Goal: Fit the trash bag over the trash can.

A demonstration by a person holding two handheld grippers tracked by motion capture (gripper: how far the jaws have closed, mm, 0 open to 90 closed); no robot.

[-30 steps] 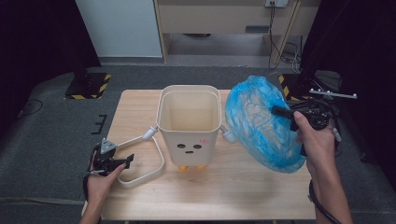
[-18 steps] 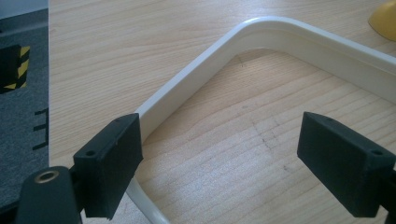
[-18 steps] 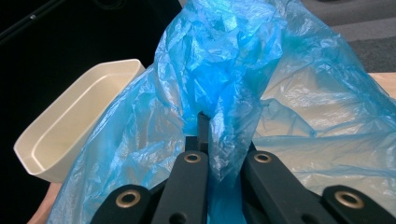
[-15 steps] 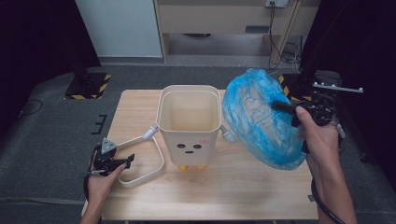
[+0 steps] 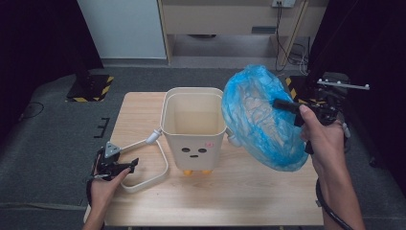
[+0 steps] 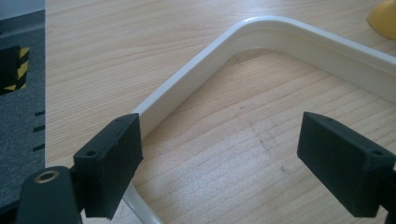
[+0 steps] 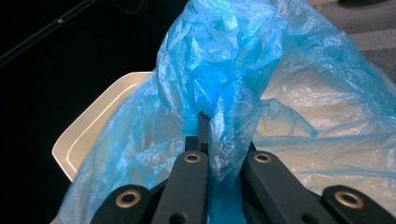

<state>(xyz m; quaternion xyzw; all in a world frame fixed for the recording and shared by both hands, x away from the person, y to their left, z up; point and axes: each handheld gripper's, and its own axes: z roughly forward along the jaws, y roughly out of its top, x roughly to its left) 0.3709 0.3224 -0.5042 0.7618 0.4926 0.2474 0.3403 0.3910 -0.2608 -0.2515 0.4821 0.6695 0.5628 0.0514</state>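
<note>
The crinkled translucent plastic bag (image 5: 261,120) is bright blue. The tall plastic bin (image 5: 194,127) is cream with a small dark dotted face, a pink mark and orange feet; its looped handle (image 5: 153,163) is cream too. The wooden worktop (image 5: 249,196) is pale, grained beige. Both hand-held grippers are black.

Bare tabletop (image 5: 249,201) nr front edge; bin (image 5: 194,129) & handle loop (image 5: 148,167) blocking centre-left

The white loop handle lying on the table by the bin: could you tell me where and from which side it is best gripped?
Probably on the straight run of the white loop handle before its bend, coming from above. It lies flat on the table, a thin bar, so the open left gripper could straddle it there.
</note>
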